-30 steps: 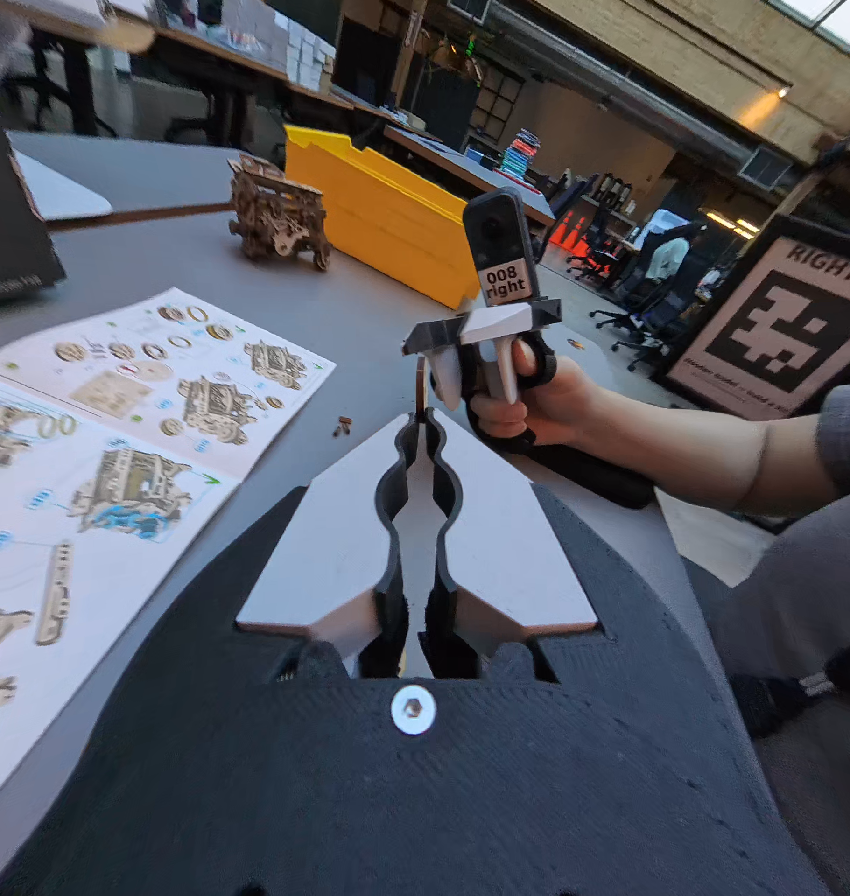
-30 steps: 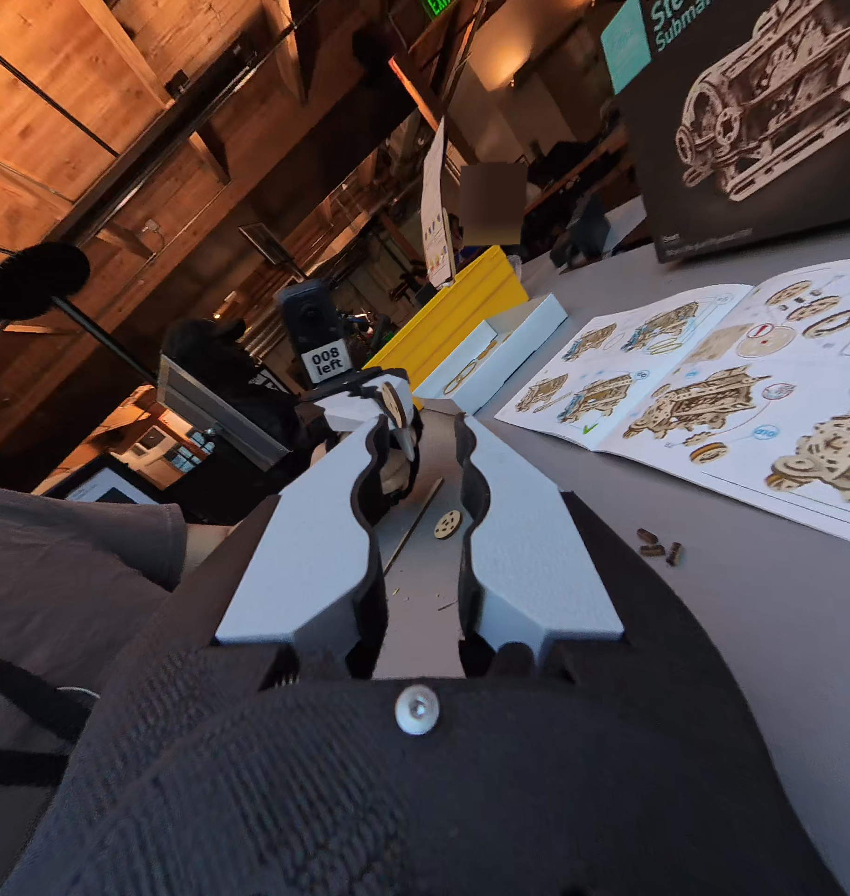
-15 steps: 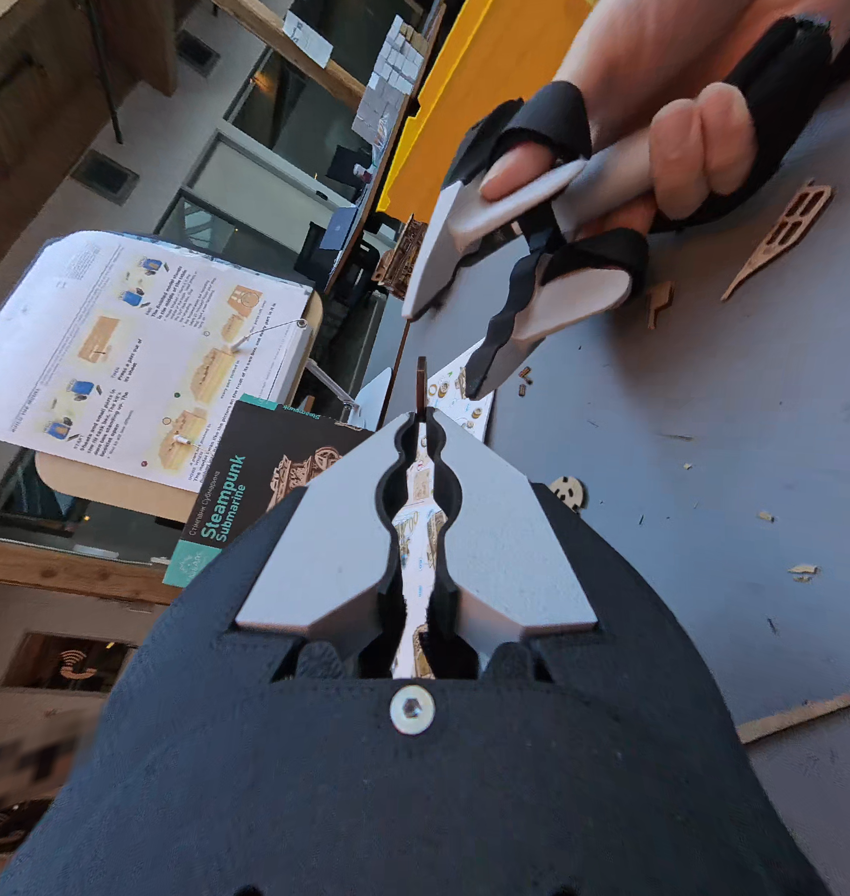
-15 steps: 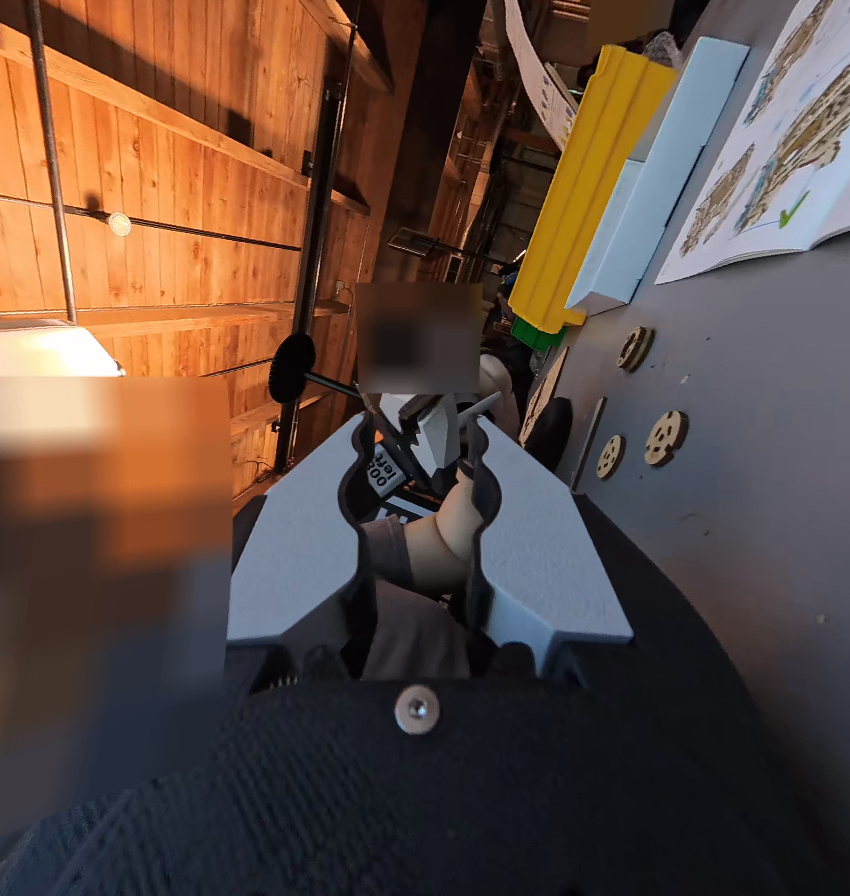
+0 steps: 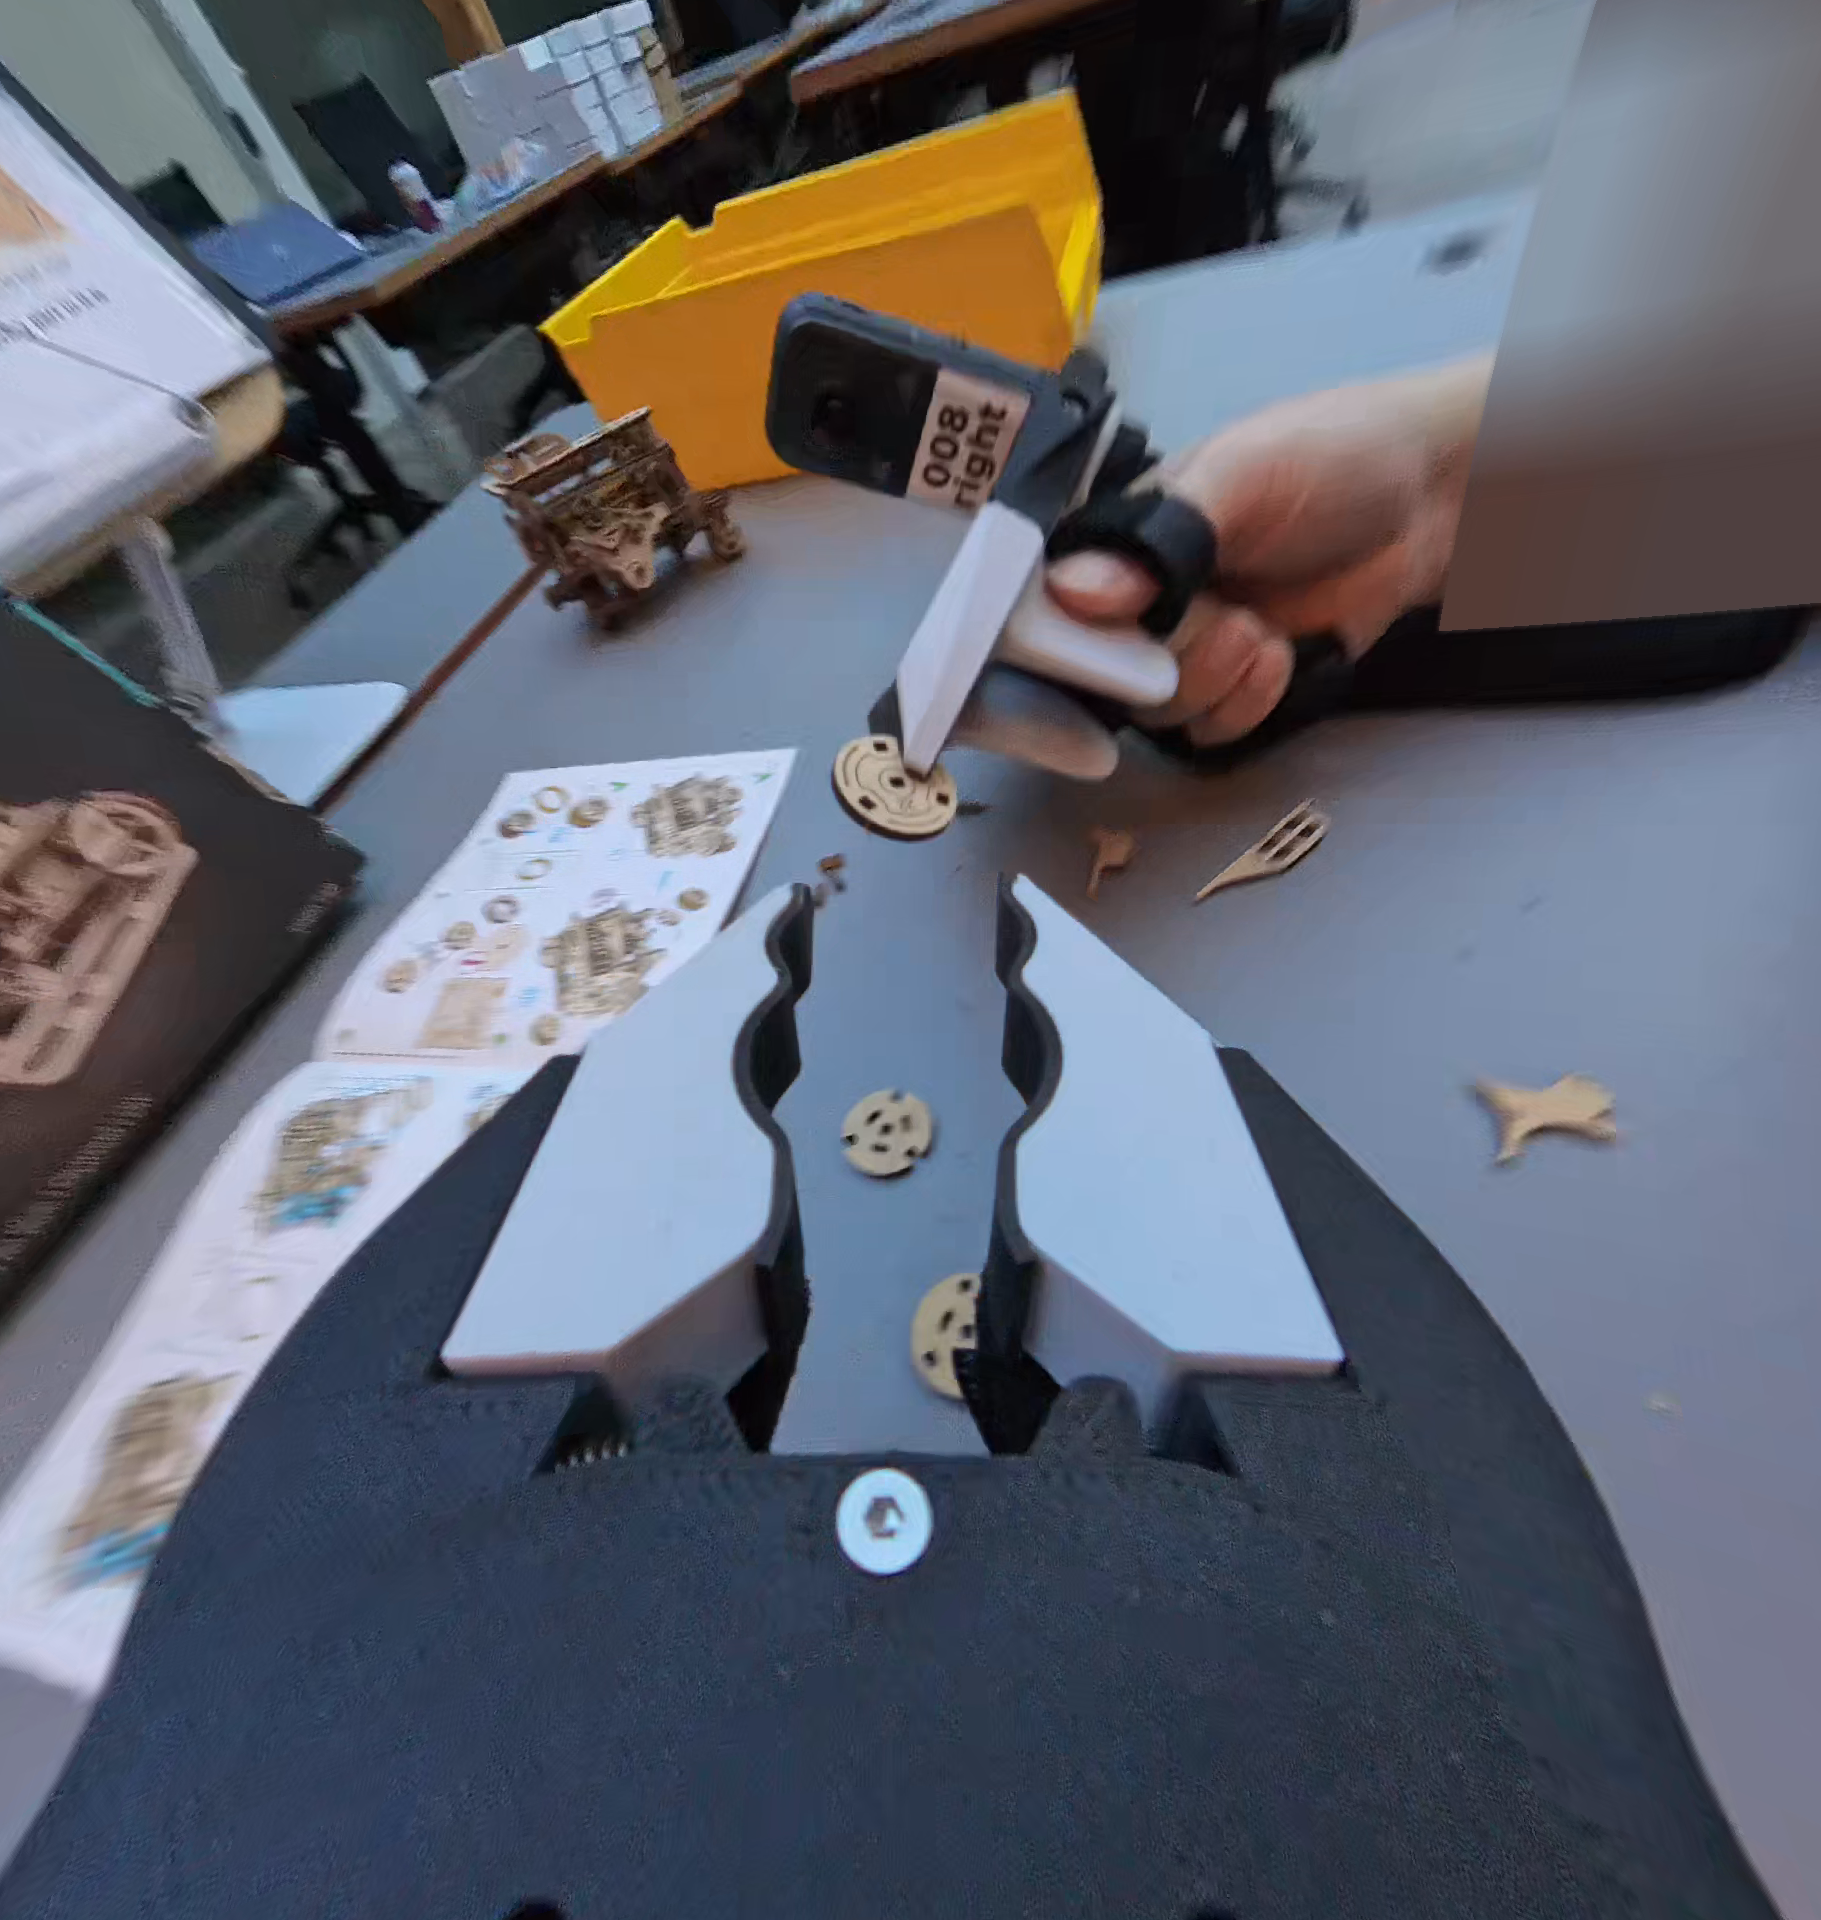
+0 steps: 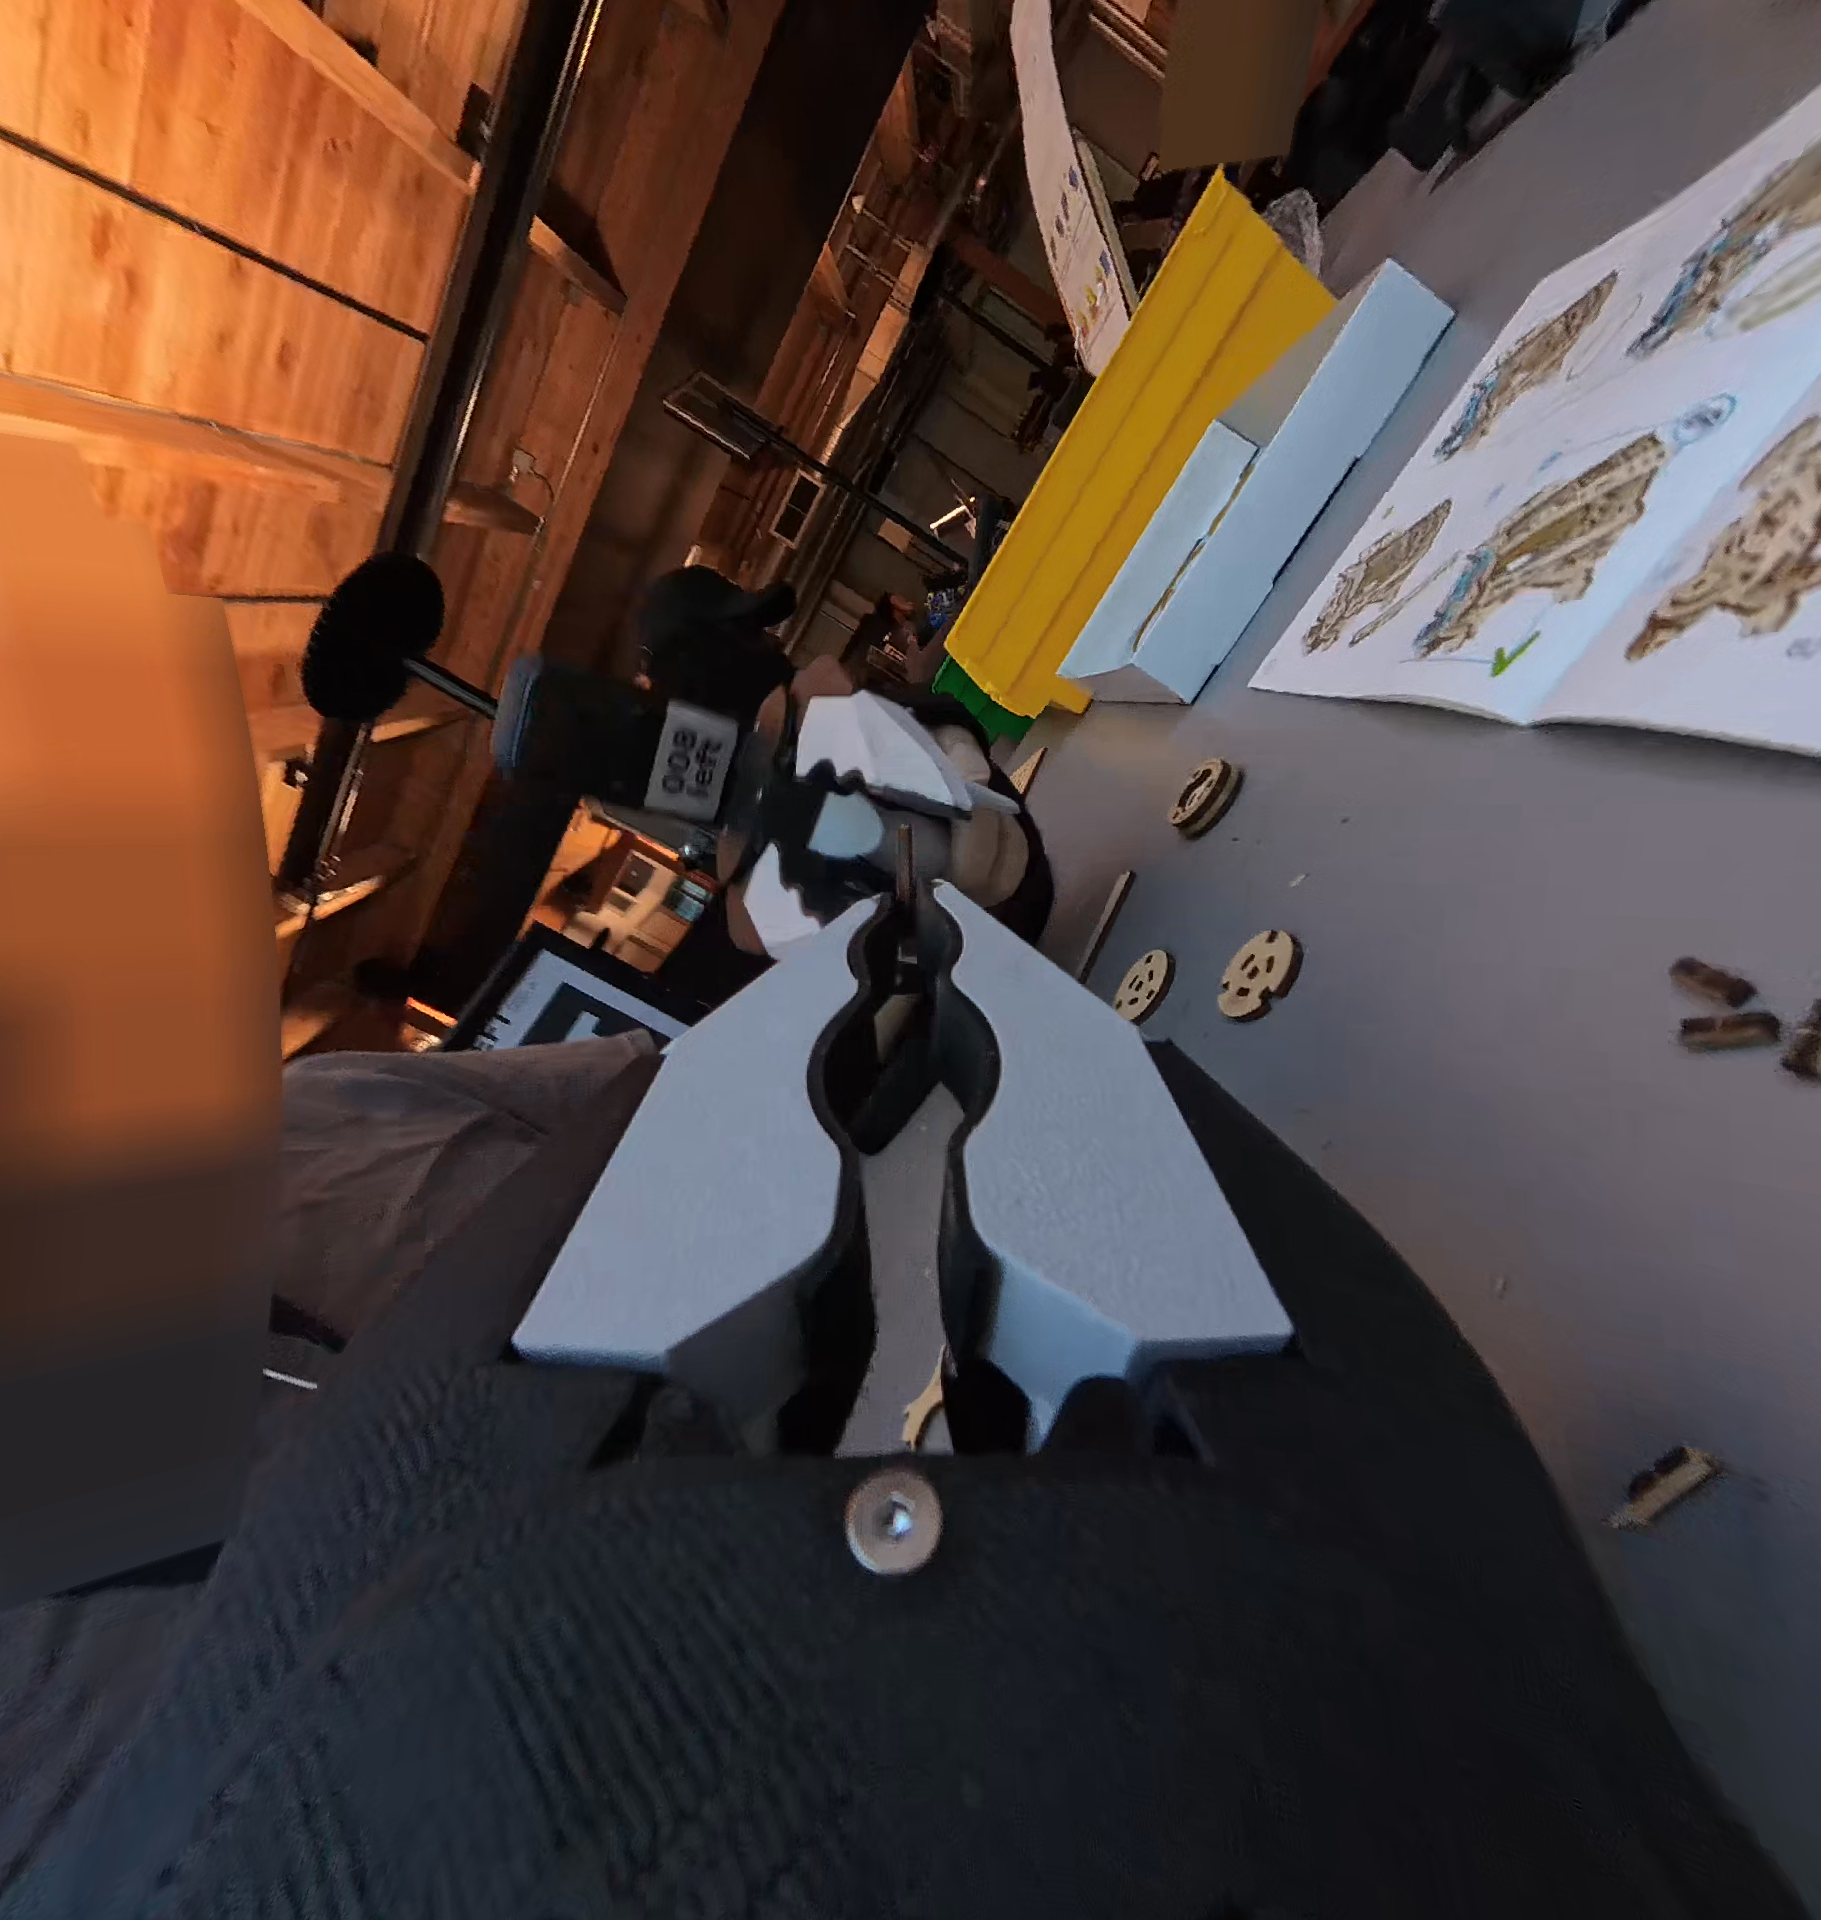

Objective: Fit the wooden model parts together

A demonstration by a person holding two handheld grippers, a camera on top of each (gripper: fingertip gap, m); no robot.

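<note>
- Right hand [image 5: 1259, 582] is around the handle, one finger through the black loop. It tilts the right gripper [image 5: 921, 750] tip-down toward the table [image 5: 1508, 935].
- Right gripper is pinched on the rim of a big disc [image 5: 893, 785]. In my right wrist view the disc [image 6: 904, 854] shows edge-on, sticking out past the closed tips.
- I can't tell if the disc's lower edge touches the table.
- Left gripper [image 5: 901, 906] is spread wide and holds nothing, hovering low over the table and pointing at the right gripper.
- Two small discs [image 5: 885, 1132] lie flat on the table between its fingers, the nearer one partly hidden by the right finger.
- Discs are pale laser-cut ply with dark burnt edges and cut-out holes. The big one has ring grooves.
- Loose offcuts [image 5: 1261, 852] lie to the right, and the built model [image 5: 607, 535] stands by the yellow bin [image 5: 864, 291].
- Writing: white tag on the right gripper's camera [image 5: 963, 442], printed booklet [image 5: 594, 904] and dark kit box [image 5: 106, 904] to the left.
</note>
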